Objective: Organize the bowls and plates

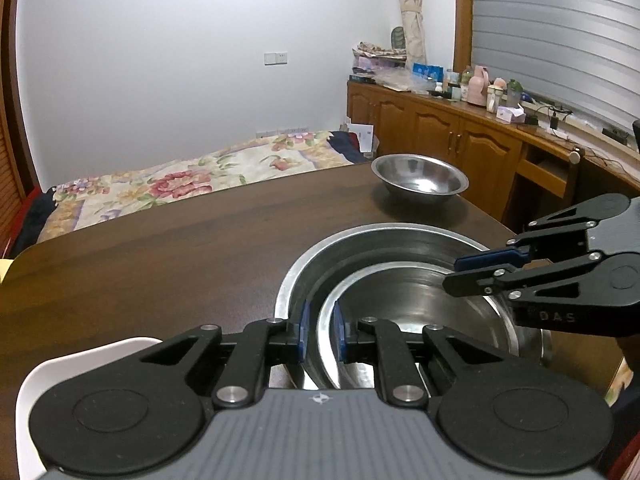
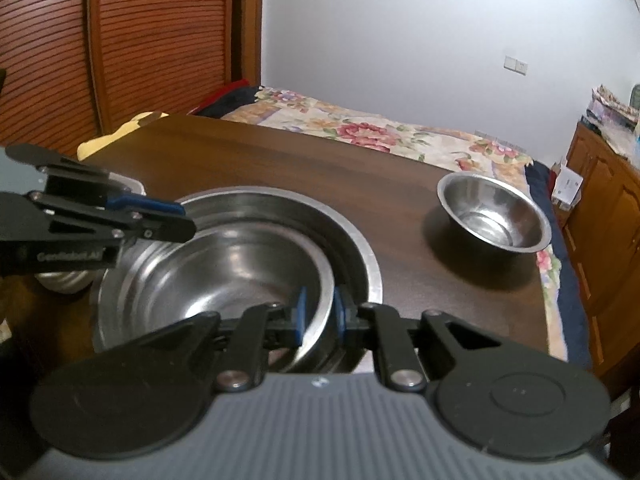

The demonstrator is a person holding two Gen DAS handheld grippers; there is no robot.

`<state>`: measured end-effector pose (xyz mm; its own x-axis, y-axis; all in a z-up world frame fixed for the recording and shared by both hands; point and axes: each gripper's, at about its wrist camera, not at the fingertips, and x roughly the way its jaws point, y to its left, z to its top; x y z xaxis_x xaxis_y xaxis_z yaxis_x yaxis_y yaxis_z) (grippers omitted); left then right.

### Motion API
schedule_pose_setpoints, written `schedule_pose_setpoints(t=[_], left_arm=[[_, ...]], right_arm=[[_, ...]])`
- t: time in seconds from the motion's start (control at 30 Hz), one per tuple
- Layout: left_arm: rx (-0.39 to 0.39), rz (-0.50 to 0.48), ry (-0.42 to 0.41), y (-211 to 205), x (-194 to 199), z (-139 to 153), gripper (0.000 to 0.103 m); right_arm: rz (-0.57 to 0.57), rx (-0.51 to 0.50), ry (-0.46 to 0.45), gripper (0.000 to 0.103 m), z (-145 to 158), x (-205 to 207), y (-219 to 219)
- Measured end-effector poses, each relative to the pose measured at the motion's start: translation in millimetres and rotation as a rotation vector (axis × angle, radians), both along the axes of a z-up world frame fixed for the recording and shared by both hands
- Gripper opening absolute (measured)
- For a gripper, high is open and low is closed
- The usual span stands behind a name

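Note:
A medium steel bowl [image 1: 404, 304] [image 2: 208, 280] sits nested inside a large steel bowl [image 1: 384, 240] [image 2: 352, 240] on the dark wooden table [image 1: 180, 248] [image 2: 320, 176]. My left gripper [image 1: 320, 334] [image 2: 176, 216] is shut on the medium bowl's left rim. My right gripper [image 2: 319, 314] [image 1: 456, 272] is shut on the same bowl's right rim. A small steel bowl [image 1: 419, 178] [image 2: 494, 212] stands alone further back on the table, near its far right corner.
A white plate [image 1: 60, 368] lies at the table's near left. A bed with a floral cover [image 1: 180, 176] [image 2: 380, 128] runs behind the table. Wooden cabinets [image 1: 460, 132] with clutter stand to the right.

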<state>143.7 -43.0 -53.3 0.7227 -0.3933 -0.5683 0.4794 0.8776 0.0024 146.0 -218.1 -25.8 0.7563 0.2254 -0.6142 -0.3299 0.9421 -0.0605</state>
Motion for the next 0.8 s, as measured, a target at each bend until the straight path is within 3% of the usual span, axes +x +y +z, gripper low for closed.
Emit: schedule_pose_setpoints(t=[0.23, 0.67, 0.8], left_arm=[[0.0, 0.003, -0.009, -2, 1, 4, 0.016], [-0.004, -0.02, -0.076, -17, 4, 33, 0.018], [-0.003, -0.029, -0.091, -23, 5, 39, 0.027]], right_arm=[[-0.023, 0.04, -0.027, 0.015, -1, -1, 1], [-0.084, 0.136, -0.126, 0.016, 30, -13, -27], [-0.114, 0.147, -0.143, 0.016, 34, -16, -40]])
